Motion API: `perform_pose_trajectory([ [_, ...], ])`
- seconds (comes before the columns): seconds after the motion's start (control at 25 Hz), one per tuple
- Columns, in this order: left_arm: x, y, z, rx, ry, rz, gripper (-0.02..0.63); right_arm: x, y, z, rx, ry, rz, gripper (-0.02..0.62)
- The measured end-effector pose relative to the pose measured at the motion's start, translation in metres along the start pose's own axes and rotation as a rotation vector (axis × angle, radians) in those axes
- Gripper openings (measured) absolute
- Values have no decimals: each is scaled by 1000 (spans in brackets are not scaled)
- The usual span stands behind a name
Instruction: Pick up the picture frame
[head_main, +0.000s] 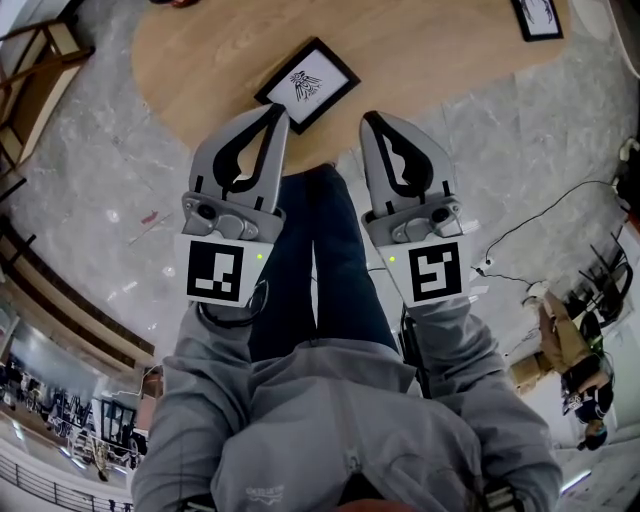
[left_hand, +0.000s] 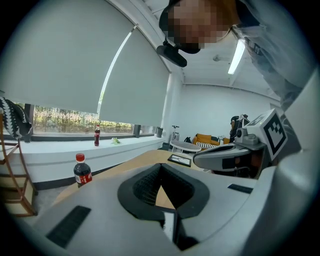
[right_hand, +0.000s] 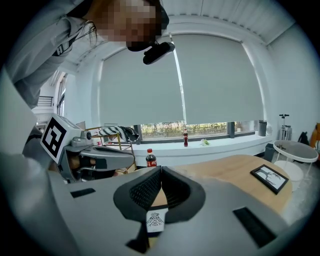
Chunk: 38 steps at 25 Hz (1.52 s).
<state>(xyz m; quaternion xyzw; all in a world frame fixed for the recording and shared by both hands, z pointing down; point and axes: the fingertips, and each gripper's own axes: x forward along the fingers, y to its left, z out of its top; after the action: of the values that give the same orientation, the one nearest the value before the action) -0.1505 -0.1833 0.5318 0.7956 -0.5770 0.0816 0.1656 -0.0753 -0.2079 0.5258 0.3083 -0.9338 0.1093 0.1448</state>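
A black picture frame (head_main: 307, 84) with a white bird print lies flat and askew near the front edge of the round wooden table (head_main: 200, 50). My left gripper (head_main: 278, 113) and right gripper (head_main: 368, 120) hover side by side just short of it, one at each side of its near corner. Both are shut and hold nothing. In the left gripper view the shut jaws (left_hand: 161, 167) point over the tabletop, and a sliver of the frame (left_hand: 170, 226) shows beneath them. Under the shut jaws (right_hand: 161, 172) of the right gripper view, the print (right_hand: 155, 220) shows too.
A second black frame (head_main: 537, 17) lies at the table's far right, also visible as the flat frame (right_hand: 270, 178). A cola bottle (left_hand: 82, 170) stands on the table's left side. A wooden chair (head_main: 40, 60) is to the left, cables (head_main: 540, 220) cross the floor on the right.
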Motion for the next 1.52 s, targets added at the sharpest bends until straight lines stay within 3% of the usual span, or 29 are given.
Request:
perform_pose_trajectory([
  [0.36,13,-1,-37,24,54,-28,18,9,-2,-31,5,22,5,32],
  [0.72,24,3,-62,-32,80,-9,18,11,-4,-58,2,58,21,32],
  [1.52,53,19,-109,0,188,-34,18,37,-14,-115,26,149,1,32],
])
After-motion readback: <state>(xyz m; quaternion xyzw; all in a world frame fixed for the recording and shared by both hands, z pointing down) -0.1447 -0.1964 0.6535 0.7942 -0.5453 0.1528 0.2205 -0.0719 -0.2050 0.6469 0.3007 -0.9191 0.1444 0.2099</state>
